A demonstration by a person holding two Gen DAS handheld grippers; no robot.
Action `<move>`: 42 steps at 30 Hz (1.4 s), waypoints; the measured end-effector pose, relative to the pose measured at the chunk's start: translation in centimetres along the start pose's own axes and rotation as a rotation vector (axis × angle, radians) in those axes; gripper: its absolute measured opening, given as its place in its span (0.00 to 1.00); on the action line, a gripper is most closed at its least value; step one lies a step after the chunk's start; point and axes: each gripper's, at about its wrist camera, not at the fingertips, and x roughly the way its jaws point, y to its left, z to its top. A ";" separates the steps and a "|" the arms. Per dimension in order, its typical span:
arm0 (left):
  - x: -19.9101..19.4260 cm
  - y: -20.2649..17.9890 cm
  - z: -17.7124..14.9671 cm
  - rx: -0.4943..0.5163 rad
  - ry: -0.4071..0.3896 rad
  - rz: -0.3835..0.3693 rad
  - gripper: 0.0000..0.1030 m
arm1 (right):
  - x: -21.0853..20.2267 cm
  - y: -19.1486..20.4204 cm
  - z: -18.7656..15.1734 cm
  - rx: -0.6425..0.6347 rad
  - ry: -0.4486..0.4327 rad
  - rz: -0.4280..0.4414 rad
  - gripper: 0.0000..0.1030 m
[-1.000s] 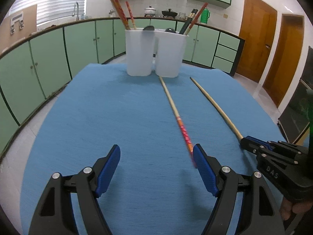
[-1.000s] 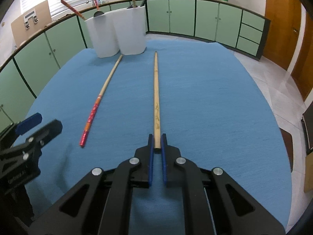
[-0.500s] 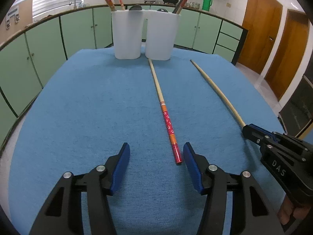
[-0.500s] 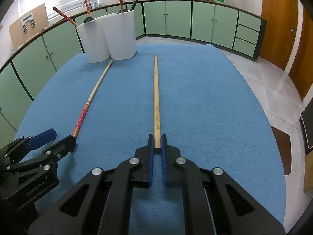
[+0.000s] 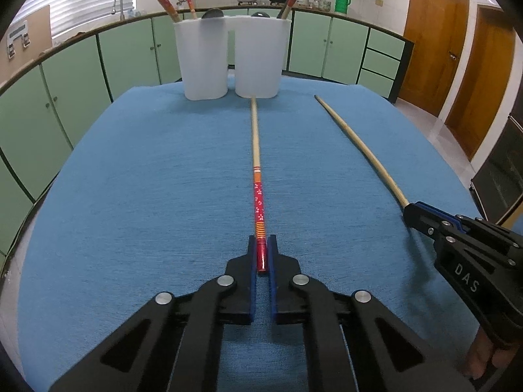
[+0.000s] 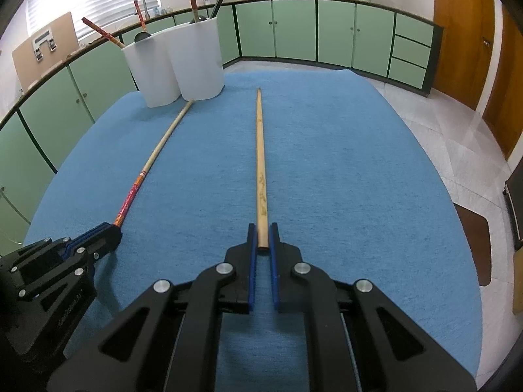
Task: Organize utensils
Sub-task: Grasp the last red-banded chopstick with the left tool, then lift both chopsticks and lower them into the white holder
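My left gripper (image 5: 261,245) is shut on the red patterned end of a long chopstick (image 5: 256,163) that lies along the blue cloth, its tip by the right white holder (image 5: 258,55). My right gripper (image 6: 261,233) is shut on the near end of a plain wooden chopstick (image 6: 260,163) that points away over the cloth. Each gripper shows in the other's view: the right one in the left wrist view (image 5: 412,210), the left one in the right wrist view (image 6: 111,232). The left white holder (image 5: 202,58) stands beside the right one; both hold red chopsticks and dark utensils.
The table is covered by a blue cloth (image 5: 147,179). Green kitchen cabinets (image 5: 81,65) curve around behind the table. Brown doors (image 5: 434,39) stand at the right. The floor lies beyond the table's right edge (image 6: 457,163).
My left gripper moved forward over the red chopstick's end and shut on it. My right gripper stays shut on the wooden chopstick.
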 end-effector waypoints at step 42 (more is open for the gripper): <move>-14.3 4.5 10.5 0.033 -0.401 -0.085 0.05 | -12.8 2.8 12.0 -0.096 -0.258 0.165 0.06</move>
